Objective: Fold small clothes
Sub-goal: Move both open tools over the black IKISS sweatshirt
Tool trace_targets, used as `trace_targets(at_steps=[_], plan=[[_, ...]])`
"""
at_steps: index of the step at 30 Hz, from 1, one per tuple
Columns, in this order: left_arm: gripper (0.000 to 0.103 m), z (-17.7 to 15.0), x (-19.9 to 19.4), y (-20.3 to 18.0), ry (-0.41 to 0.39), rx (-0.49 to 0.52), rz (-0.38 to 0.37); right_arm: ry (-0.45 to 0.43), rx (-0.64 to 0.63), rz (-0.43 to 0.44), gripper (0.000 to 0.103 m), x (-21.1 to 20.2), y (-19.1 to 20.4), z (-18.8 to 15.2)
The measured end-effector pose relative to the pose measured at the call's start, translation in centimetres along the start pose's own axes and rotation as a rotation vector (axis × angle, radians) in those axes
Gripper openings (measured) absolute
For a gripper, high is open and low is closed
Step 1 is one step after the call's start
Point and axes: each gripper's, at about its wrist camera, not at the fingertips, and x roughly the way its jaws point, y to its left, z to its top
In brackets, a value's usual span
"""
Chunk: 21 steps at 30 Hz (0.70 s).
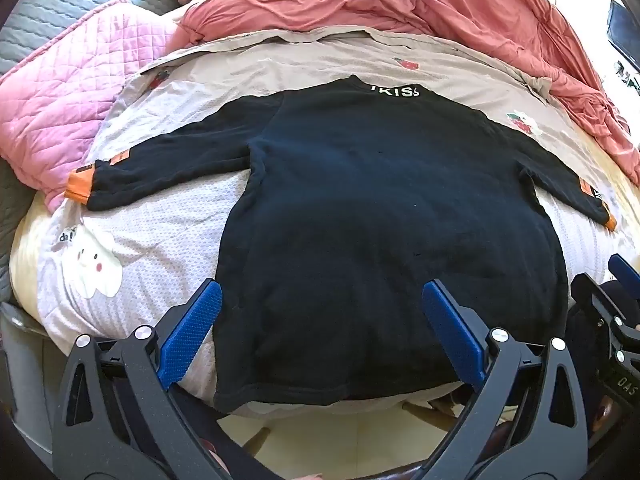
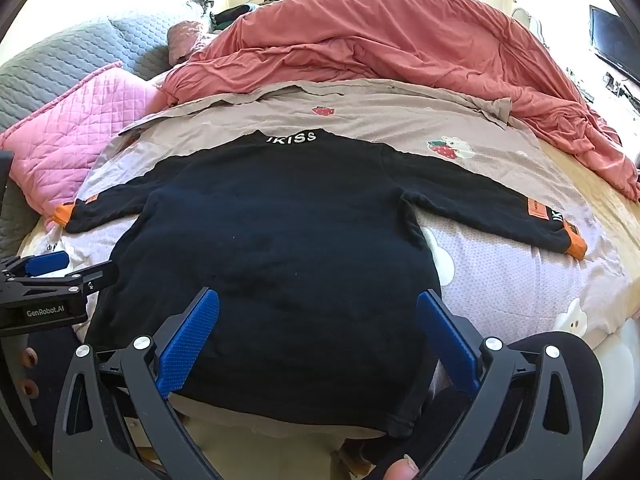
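A small black long-sleeved top lies flat on the bed, sleeves spread, with orange cuffs and white lettering at the collar. My left gripper hovers open above the hem's left part, its blue pads wide apart with nothing between them. My right gripper hovers open above the hem's right part, equally empty. Each gripper shows at the edge of the other's view: the right one and the left one.
The top rests on a pale sheet with cartoon prints. A pink quilted pillow and grey cover lie at the left, a bunched coral duvet at the back. The bed's near edge runs just under the hem.
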Motion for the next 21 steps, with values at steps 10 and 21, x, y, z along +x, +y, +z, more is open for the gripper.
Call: trace_targets(at_steps=[10,21], plan=[[0.095,2.2,0.7,-0.6,-0.004,0.004,-0.001,0.002,0.030,-0.008,0.099,1.1,-1.8,3.1],[0.095,8.2,1.7,-2.2,-0.072,0.009,0.037,-0.081,0.103,-0.044,0.099,3.7,-5.3,10.2]])
